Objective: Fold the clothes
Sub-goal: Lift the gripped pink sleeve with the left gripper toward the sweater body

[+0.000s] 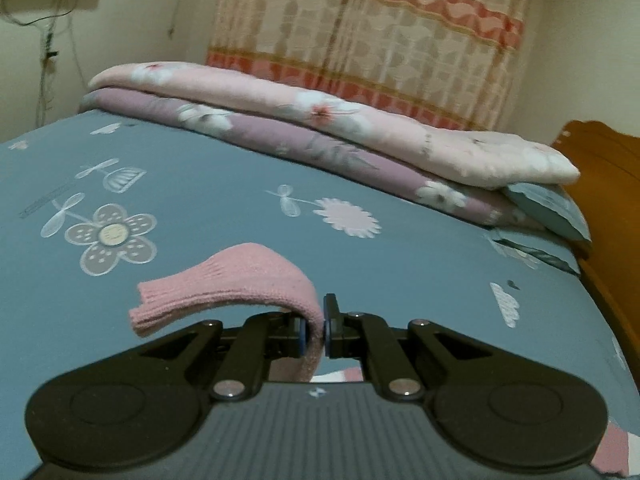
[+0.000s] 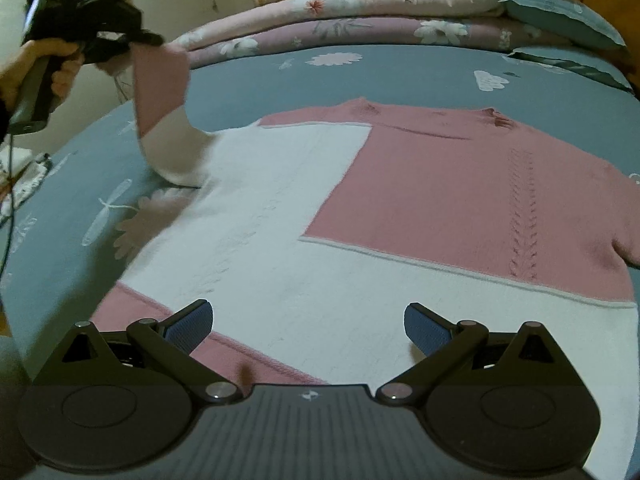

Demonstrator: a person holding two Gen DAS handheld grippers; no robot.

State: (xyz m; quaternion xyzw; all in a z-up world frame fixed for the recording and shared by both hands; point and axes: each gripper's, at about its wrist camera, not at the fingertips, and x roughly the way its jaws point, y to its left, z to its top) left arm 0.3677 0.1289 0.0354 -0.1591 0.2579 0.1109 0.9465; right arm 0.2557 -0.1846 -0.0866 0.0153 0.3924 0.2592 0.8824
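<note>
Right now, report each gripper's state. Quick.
Left gripper: shut on the sweater's pink sleeve, lifted off the bed.
Right gripper: open, holding nothing, above the sweater's hem.

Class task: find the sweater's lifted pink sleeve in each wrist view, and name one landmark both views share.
Left wrist view: the sleeve sits low and centre, clamped in the left gripper, cuff drooping leftward.
Right wrist view: the sleeve hangs upper left, rising from the sweater.
Shared landmark: the folded floral quilts behind.
</note>
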